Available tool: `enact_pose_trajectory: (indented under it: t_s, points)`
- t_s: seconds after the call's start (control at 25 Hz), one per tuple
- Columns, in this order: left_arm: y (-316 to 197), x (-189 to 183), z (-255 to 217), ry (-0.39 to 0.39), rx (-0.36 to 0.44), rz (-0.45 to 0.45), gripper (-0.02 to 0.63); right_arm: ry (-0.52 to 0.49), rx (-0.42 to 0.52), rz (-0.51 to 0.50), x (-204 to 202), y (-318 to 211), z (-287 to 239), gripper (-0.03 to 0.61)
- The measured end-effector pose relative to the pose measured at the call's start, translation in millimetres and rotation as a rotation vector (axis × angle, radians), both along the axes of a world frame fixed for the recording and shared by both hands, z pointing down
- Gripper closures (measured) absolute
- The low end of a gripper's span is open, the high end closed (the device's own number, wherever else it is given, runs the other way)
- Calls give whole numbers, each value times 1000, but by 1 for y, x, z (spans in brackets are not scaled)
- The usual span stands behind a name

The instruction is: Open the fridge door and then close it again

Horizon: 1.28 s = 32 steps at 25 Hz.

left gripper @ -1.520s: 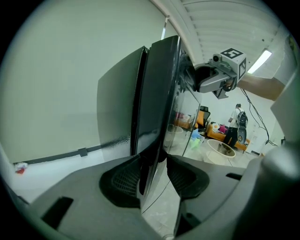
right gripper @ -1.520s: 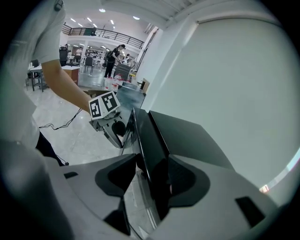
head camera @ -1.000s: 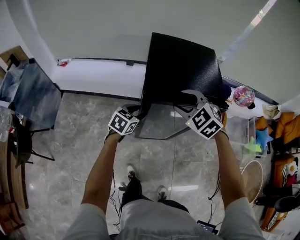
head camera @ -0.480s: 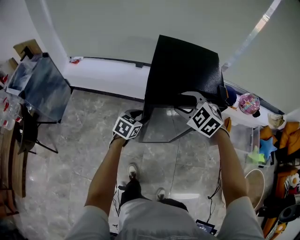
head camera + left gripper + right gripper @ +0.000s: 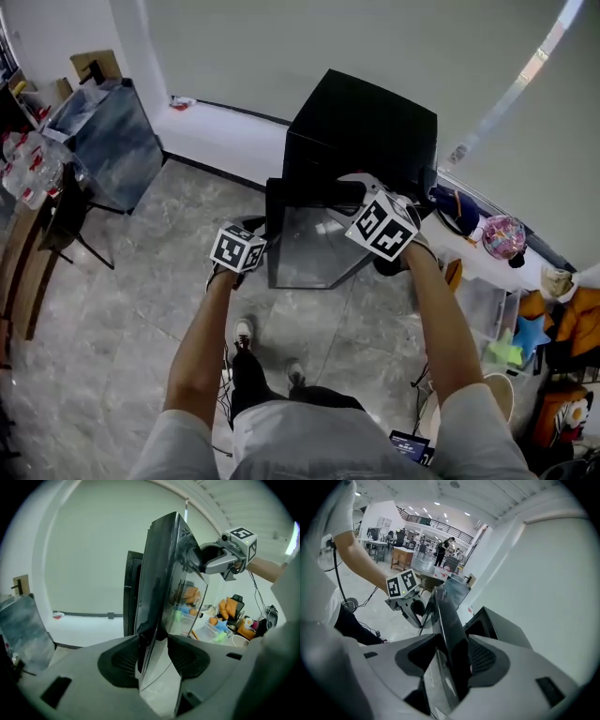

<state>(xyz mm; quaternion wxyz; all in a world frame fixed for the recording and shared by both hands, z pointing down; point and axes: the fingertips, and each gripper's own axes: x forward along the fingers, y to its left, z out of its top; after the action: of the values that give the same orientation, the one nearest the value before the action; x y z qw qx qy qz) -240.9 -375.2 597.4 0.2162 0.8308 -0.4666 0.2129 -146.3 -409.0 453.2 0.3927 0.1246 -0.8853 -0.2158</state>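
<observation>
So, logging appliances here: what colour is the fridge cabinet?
Black; the fridge shows best in the head view.

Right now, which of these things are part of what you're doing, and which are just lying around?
Part of the job:
- black fridge
- its glass door, standing open
- left gripper and right gripper, each clamped on a door edge

Just lying about:
- pink ball
- clear bin
- leaning grey panel

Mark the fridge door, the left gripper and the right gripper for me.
fridge door (image 5: 309,246), head view, its glass panel.
left gripper (image 5: 153,640), left gripper view, between fingertips gripping the door.
right gripper (image 5: 453,641), right gripper view, between fingertips gripping the door.
</observation>
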Motion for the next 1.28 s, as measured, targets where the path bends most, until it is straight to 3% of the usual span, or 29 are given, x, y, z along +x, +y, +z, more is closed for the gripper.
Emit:
enact_pose_trajectory:
  t_s: [0.24, 0.6, 1.16, 1.28]
  points:
    - [27, 12, -1, 5, -23, -128, 445, -3, 3, -92, 10, 19, -1, 364]
    - [57, 15, -3, 31, -31, -200, 445, 4, -18, -157, 11, 42, -2, 367]
    - [139, 50, -4, 82, -39, -199, 453, 25, 43, -203, 31, 101, 2, 329]
    - [155, 60, -6, 79, -21, -188, 425, 29, 48, -217, 38, 115, 3, 327]
